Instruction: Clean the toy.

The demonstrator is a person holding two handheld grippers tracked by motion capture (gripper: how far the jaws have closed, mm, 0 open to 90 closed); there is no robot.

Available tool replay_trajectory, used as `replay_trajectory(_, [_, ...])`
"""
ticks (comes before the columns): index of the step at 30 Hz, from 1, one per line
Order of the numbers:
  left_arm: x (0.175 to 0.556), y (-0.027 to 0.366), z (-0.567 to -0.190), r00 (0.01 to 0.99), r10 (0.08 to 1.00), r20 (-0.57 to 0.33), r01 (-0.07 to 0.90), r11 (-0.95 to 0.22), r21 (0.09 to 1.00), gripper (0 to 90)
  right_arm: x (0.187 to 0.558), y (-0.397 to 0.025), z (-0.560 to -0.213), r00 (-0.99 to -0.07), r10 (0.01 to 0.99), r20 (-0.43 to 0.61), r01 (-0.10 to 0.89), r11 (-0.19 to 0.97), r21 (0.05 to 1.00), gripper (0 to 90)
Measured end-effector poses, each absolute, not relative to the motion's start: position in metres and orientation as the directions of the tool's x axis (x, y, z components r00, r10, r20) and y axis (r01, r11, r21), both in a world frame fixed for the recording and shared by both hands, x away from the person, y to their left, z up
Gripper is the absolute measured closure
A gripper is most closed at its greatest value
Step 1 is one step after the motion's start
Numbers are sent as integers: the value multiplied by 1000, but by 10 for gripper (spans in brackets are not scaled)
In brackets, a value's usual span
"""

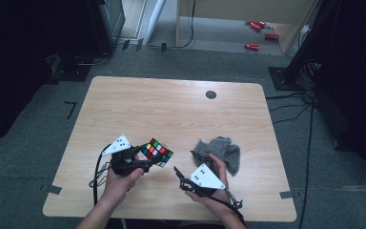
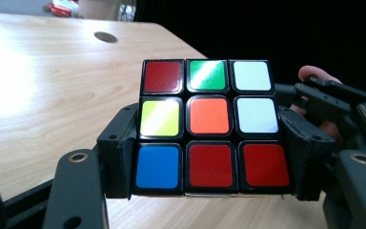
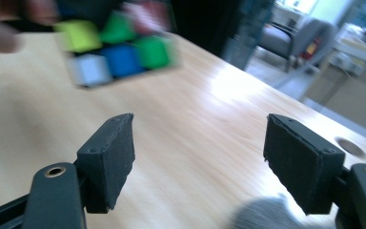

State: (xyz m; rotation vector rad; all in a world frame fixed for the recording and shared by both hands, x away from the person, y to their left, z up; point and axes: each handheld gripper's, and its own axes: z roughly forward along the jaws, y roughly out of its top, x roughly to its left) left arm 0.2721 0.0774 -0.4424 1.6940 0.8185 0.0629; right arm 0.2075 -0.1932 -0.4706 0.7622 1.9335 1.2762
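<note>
Wooden counter (image 1: pixel 171 109), round grommet hole (image 1: pixel 211 94) at the far edge, grey carpet and dark racks around. Grey cloth (image 1: pixel 221 152) lies by the right hand. Puzzle cube (image 2: pixel 208 126) clamped in left tongs (image 1: pixel 145 160), held just above the counter, so pickup looks done. Right tongs (image 3: pixel 198 157) apart, empty, aimed toward the cube; second grip or a twist likely remains.

The high view looks forward and down over the whole table (image 1: pixel 181 105); the left gripper view sits close behind the puzzle cube (image 2: pixel 209 126), facing across the tabletop; the right gripper view looks low across the wood, sharing that blurred cube.
</note>
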Motion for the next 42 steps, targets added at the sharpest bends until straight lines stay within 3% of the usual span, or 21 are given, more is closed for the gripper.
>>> replay_trajectory(8, [274, 86, -444, 742, 581, -333, 437, -43, 898, 344, 237, -257, -463, -321, 946, -42, 345, 159, 925, 313])
replay_trajectory(13, [274, 87, -445, 738, 602, -306, 422, -57, 905, 344, 252, -277, -481, -158, 987, -16, 531, 99, 841, 315])
replay_trajectory(16, [273, 86, -445, 738, 609, -291, 416, -70, 907, 344, 255, -277, -489, -141, 989, 32, 590, 58, 805, 312])
replay_trajectory(21, [272, 83, -447, 730, 624, -280, 416, -80, 906, 344, 261, -267, -504, -149, 989, 27, 675, 81, 734, 287])
replay_trajectory(26, [269, 82, -447, 735, 627, -257, 381, -68, 922, 343, 263, -276, -515, -105, 978, 179, 701, -54, 711, 340])
replay_trajectory(28, [266, 80, -446, 742, 631, -226, 353, -81, 932, 343, 261, -274, -515, -133, 972, 194, 700, -46, 712, 526])
replay_trajectory(31, [262, 75, -446, 750, 641, -161, 311, -129, 942, 344, 259, -272, -513, -152, 964, 220, 695, -54, 717, 673])
replay_trajectory(37, [257, 67, -449, 795, 600, -89, 249, -189, 950, 345, 249, -259, -494, -319, 911, 262, 584, -29, 812, 710])
replay_trajectory(42, [246, 52, -457, 841, 538, 63, 123, -304, 945, 345, 228, -240, -454, -494, 818, 295, 431, -64, 900, 707])
